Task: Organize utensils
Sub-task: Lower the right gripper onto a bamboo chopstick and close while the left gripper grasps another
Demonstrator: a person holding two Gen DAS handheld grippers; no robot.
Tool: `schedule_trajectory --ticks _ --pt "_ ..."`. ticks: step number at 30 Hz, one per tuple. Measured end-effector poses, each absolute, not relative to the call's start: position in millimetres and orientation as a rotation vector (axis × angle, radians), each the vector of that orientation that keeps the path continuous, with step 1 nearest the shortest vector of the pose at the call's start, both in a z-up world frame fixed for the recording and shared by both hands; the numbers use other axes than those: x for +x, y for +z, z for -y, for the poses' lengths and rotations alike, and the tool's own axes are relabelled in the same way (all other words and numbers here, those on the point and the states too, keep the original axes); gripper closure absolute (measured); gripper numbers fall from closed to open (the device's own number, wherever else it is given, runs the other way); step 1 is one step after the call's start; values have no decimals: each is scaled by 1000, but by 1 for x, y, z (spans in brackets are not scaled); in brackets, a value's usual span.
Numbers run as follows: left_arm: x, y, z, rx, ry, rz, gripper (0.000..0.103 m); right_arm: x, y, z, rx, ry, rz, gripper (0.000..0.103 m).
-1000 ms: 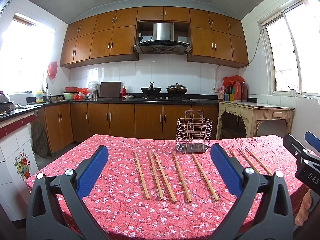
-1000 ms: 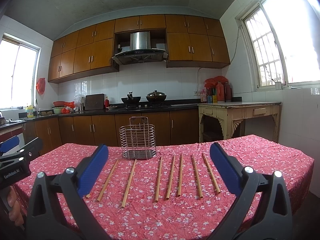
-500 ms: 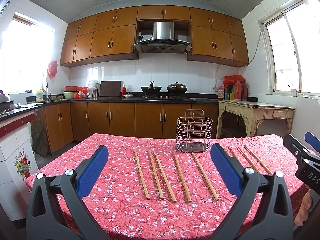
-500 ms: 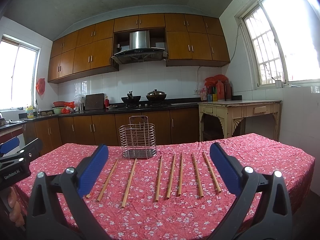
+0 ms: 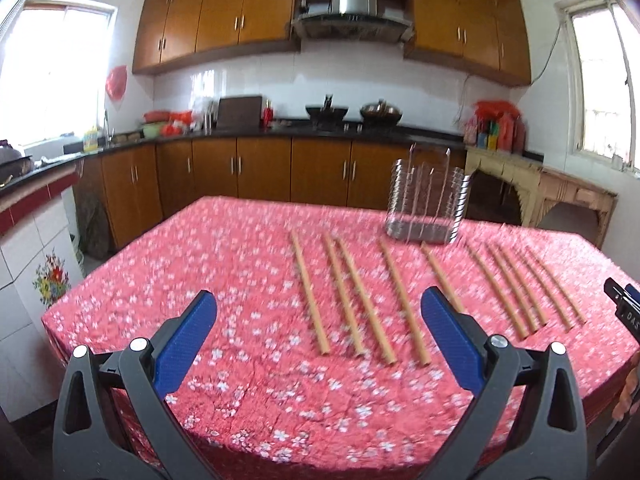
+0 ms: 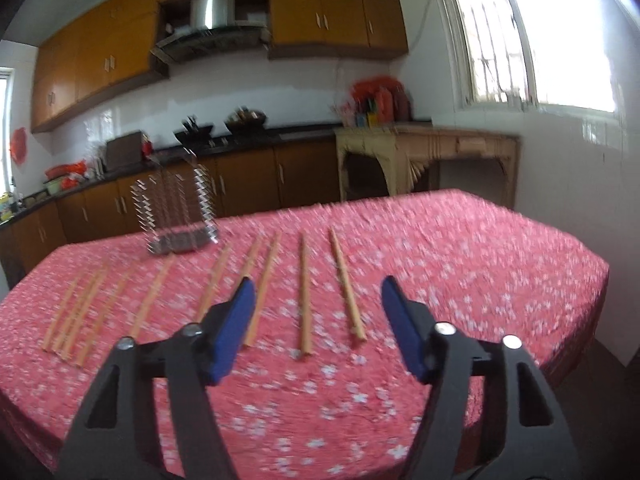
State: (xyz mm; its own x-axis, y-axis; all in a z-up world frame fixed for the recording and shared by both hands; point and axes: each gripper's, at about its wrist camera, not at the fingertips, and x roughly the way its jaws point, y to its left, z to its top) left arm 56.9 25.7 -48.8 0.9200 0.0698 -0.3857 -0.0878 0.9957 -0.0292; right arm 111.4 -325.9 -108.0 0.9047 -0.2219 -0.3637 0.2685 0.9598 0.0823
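Chopsticks [image 5: 404, 300] lie side by side on the red flowered tablecloth [image 5: 240, 272], their near ends toward the near edge of the table and their far ends toward the wire holder. Spread apart in a row like this, each one can be picked singly and carried to the holder, which I take to be the point of the layout.

Nearest in the left wrist view, the left gripper [image 5: 318, 332] hangs over the near edge with its blue pads wide apart and nothing between them; the near ends of several chopsticks sit just beyond the gap, untouched.

In the right wrist view the right gripper [image 6: 316, 320] tilts down over the near ends of the rightmost chopsticks [image 6: 346, 284]. Its jaws are closing, about half way in, yet the pads press on nothing; two sticks lie on the cloth in the gap's line of sight. It seems to be lining up for a first pick.

Farther back, the wire holder [image 5: 426, 200] stands upright near the far edge, beyond the middle of the row, and looks empty. Both views are blurred.
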Motion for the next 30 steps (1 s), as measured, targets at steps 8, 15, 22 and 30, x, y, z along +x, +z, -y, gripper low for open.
schedule_trajectory --ticks 8,15,22,30 --pt "76 -75 -30 -26 77 -508 8 155 -157 358 197 -284 -571 72" --pt "93 -93 -30 -24 53 -587 23 167 -169 356 167 -294 -606 82" --pt "116 -106 -38 -60 61 -654 41 173 -166 359 187 -297 -612 87" --pt "125 -108 -36 -53 76 -653 63 176 -165 355 181 -300 -611 92"
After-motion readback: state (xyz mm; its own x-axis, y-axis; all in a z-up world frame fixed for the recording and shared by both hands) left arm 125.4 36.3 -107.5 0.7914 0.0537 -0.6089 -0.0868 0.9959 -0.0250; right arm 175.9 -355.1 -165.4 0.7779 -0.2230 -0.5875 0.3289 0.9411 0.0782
